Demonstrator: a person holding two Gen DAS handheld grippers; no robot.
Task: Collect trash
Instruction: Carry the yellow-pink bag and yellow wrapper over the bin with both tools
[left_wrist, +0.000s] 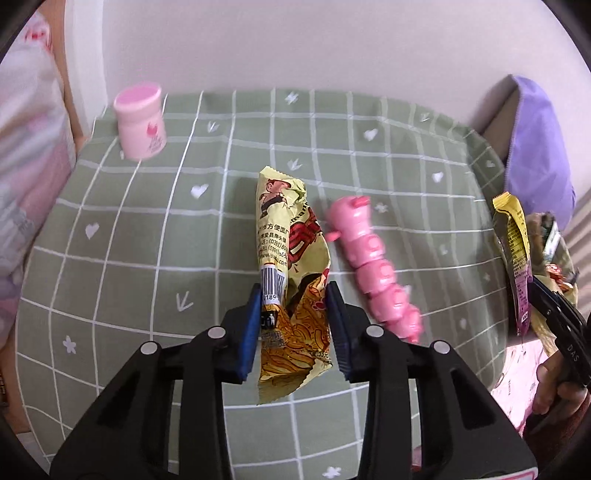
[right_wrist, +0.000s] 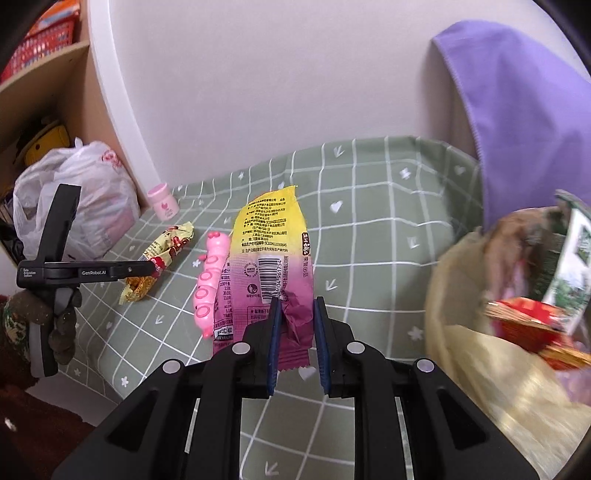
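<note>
The left gripper (left_wrist: 291, 295) is clenched on the lower part of a crumpled yellow noodle wrapper (left_wrist: 291, 258), which points toward twelve o'clock over the green checked tablecloth (left_wrist: 147, 240); from the left wrist view I cannot tell if its far end touches the cloth. The right gripper (right_wrist: 295, 306) pinches the purple bottom of a yellow-and-purple snack packet (right_wrist: 273, 258) and holds it above the cloth. At three o'clock in the right wrist view stands a beige trash bag (right_wrist: 480, 350), already with wrappers inside. The step in hand seems to be carrying both pieces to this bag. To do it well, keep both grips firm, because thin foil slips easily, bring each packet fully over the bag's mouth, and only then let go. The pink caterpillar toy (left_wrist: 373, 269) lies just beside the noodle wrapper, at its three o'clock, and the pink jar (left_wrist: 140, 122) at ten o'clock; these look not like trash, so avoid to sweep them.
</note>
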